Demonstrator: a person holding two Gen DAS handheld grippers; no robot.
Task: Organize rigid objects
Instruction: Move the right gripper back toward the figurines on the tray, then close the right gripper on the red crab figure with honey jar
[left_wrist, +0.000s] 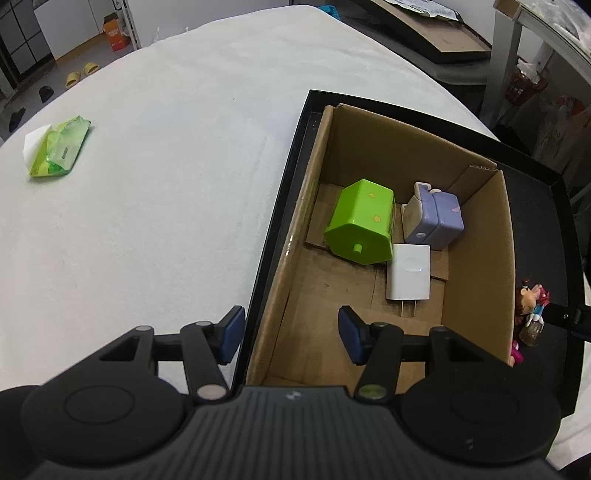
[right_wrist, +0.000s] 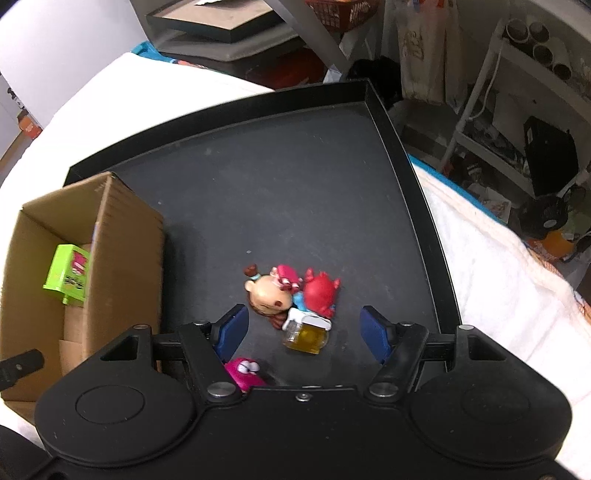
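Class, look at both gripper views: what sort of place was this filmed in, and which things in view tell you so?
Probably a lived-in room at home, not a lab. Slippers lie on the floor beyond the white cloth-covered table, a cluttered shelf rack stands nearby, and toy figures lie on a black tray.

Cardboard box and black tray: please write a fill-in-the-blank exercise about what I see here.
1. The white charger lies inside the ____ box.
2. The toy house in the box is ____ in colour.
3. The figurine lies on the black ____.
4. Both the left gripper and the right gripper are ____.

Missing words: cardboard; green; tray; open
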